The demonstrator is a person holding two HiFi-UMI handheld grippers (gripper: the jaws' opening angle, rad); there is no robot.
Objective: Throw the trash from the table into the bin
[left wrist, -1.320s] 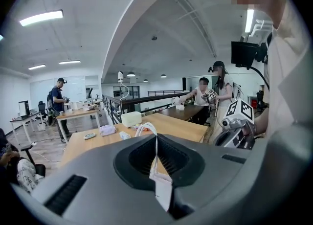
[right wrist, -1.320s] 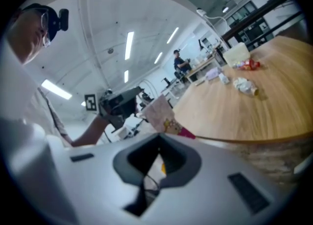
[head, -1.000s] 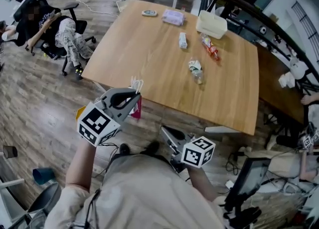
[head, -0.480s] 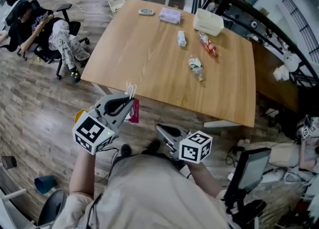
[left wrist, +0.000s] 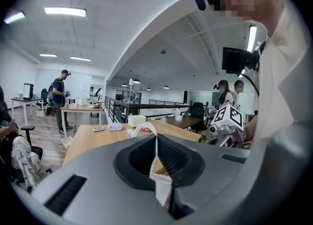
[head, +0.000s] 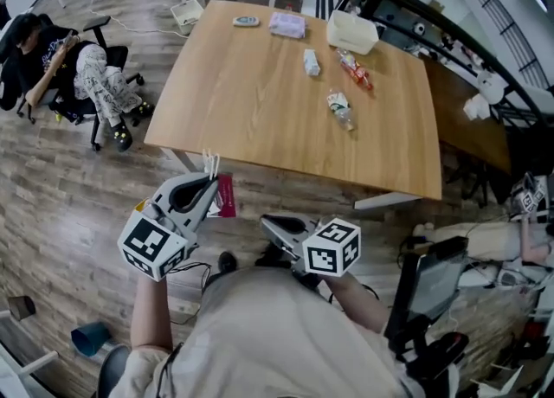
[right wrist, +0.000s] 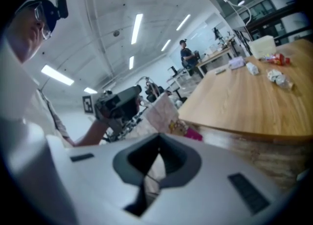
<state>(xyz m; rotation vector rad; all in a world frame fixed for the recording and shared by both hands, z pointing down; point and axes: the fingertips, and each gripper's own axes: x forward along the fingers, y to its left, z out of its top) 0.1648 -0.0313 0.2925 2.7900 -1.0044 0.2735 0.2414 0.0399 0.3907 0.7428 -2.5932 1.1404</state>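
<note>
A crumpled clear plastic bottle (head: 340, 111) lies flat on the wooden table (head: 242, 102), its long axis running roughly from far edge to near. Both forearms reach out short of the table. The left gripper (head: 210, 182) pinches the top of a white-and-pink paper bag (head: 224, 200). The right gripper (head: 267, 221) has its jaws pressed together, empty.

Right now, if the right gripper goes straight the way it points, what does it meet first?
Probably the bag hanging from the left gripper; depth is unclear, so it may pass beside it.
</note>
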